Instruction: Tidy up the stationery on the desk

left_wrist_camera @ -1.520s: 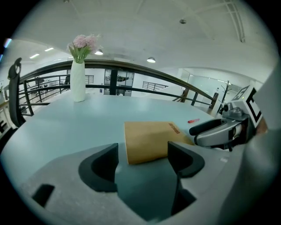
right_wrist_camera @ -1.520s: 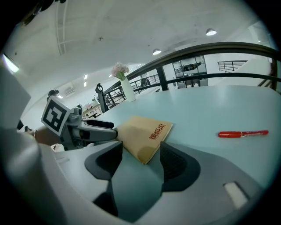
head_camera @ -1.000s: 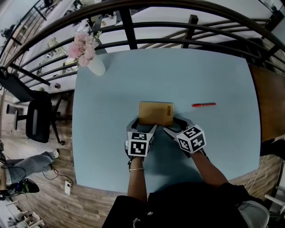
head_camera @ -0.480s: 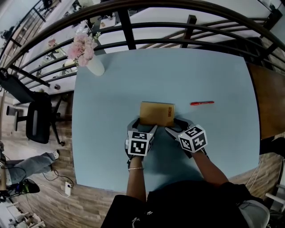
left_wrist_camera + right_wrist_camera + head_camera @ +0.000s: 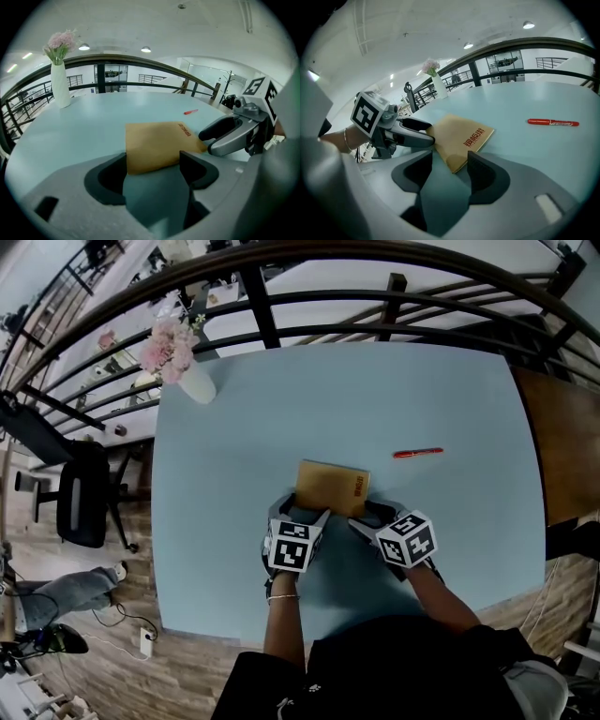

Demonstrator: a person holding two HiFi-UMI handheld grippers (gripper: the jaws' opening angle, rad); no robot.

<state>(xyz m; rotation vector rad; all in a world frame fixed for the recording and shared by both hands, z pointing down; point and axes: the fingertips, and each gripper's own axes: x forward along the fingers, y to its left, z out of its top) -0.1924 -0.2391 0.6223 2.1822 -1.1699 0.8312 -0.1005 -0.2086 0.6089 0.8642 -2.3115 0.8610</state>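
The brown notebook lay flat on the desk, somewhat nearer the near edge than the far one, its red print toward the right edge. The left gripper stood at the notebook's near left corner, jaws wide apart, with that corner between them and no clamping seen. The right gripper stood at the near right corner; its jaws had just been closing a little yet remained wide, the corner between them. A red pen lay well apart toward the right edge. At the far left corner a white vase stood upright, holding pink flowers.
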